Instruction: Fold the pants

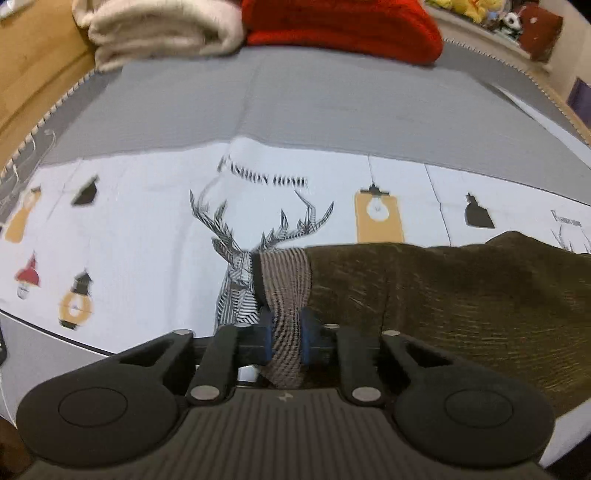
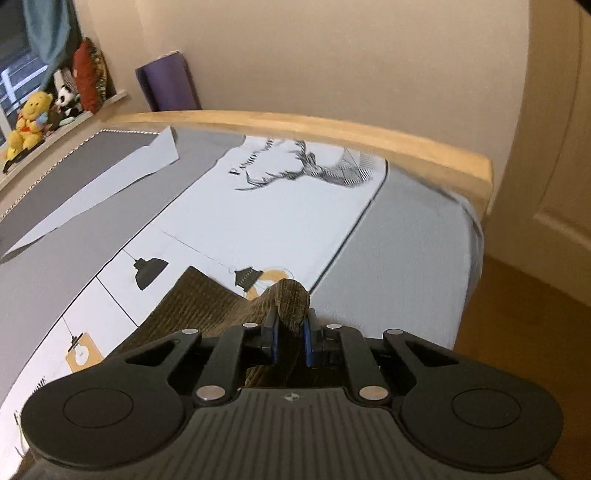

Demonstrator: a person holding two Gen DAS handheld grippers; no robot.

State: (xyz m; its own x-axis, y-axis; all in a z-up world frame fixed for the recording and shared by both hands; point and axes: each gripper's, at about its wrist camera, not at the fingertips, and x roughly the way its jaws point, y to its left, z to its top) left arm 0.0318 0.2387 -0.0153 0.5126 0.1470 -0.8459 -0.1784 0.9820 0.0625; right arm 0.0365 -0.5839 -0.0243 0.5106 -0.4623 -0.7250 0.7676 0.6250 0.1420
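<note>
The pants (image 1: 443, 291) are dark olive-brown corduroy with a striped ribbed waistband (image 1: 286, 280). They lie on a bed with a white and grey printed sheet (image 1: 147, 229). My left gripper (image 1: 287, 334) is shut on the waistband, with the pants trailing off to the right. My right gripper (image 2: 290, 332) is shut on a raised fold of the pants (image 2: 207, 306), which spread to the left on the sheet (image 2: 258, 221).
A folded cream blanket (image 1: 159, 29) and a red blanket (image 1: 343, 26) lie at the far end of the bed. A wooden bed frame (image 2: 332, 136) runs along the far side. Plush toys (image 2: 33, 118) sit on a sill. A wooden floor (image 2: 528, 325) lies to the right.
</note>
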